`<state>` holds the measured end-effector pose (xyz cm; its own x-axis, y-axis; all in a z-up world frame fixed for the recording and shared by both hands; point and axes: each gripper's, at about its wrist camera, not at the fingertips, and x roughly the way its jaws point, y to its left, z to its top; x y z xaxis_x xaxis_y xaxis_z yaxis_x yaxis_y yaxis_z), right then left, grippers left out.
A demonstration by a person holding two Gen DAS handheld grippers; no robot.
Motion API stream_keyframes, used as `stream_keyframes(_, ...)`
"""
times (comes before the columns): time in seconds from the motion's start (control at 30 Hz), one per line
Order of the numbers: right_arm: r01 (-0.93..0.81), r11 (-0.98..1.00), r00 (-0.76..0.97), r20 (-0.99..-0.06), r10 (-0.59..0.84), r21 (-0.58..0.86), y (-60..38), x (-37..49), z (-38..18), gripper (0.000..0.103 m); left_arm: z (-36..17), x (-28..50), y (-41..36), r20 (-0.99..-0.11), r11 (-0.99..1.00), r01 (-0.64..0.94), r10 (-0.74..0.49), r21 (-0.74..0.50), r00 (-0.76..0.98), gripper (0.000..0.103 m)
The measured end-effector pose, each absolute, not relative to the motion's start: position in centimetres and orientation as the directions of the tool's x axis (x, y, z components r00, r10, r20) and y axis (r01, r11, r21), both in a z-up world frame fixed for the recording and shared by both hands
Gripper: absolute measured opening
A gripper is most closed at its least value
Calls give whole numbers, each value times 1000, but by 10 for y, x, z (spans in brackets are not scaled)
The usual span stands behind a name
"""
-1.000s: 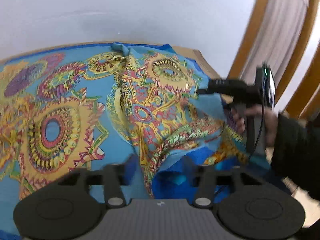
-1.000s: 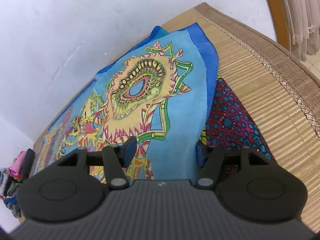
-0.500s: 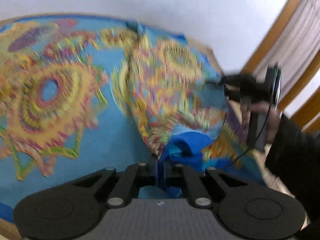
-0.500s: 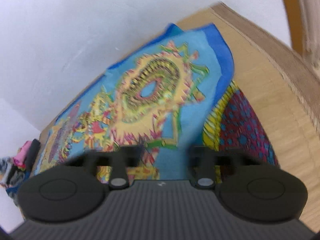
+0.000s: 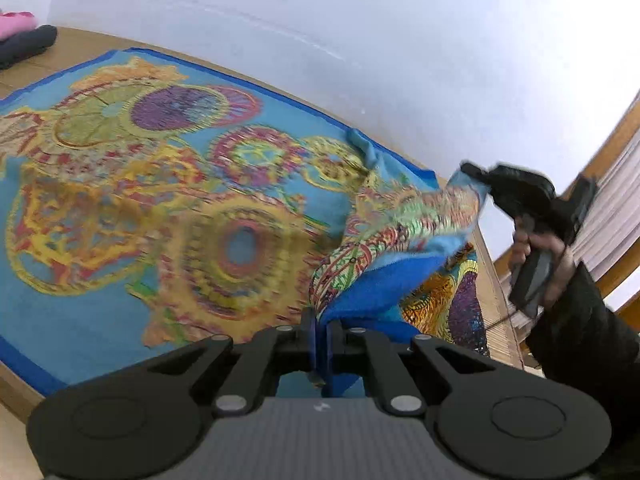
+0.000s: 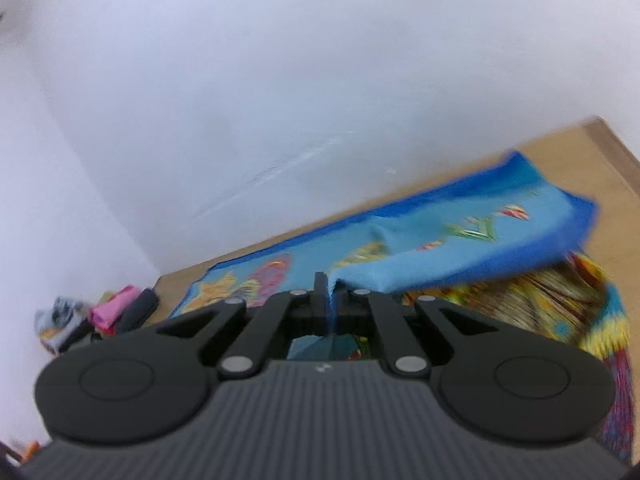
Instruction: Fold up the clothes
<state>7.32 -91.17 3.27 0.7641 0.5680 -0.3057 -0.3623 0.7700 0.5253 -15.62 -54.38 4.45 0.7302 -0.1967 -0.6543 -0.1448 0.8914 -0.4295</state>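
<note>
The patterned blue cloth (image 5: 168, 216) lies flat on the woven mat (image 6: 560, 152), long axis along the white wall (image 5: 360, 40). Its soft right end is lifted: left gripper (image 5: 319, 344) and right gripper (image 6: 331, 304) each clamp its blue hem, away from the wall

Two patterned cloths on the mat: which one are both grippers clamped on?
The blue-bordered cloth with yellow medallions, not the dark dotted cloth lying under it.

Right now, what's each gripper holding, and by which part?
Both grip the blue patterned fabric sheet by its dark-blue border: left gripper at the near edge, right gripper further along it, lifted.
</note>
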Motion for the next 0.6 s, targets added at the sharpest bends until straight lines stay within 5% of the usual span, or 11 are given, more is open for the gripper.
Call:
stream_keyframes(0.27, -439, 803, 765, -301, 570, 404, -723, 111, 56, 4, 34, -160, -419, -618, 885, -18, -310, -466, 722, 5)
stream_keyframes(0.6, -592, 750, 656, -365, 661, 295, -470, 148, 38, 4, 23, -176, -261, -625, 843, -179, -217, -507, 750, 5)
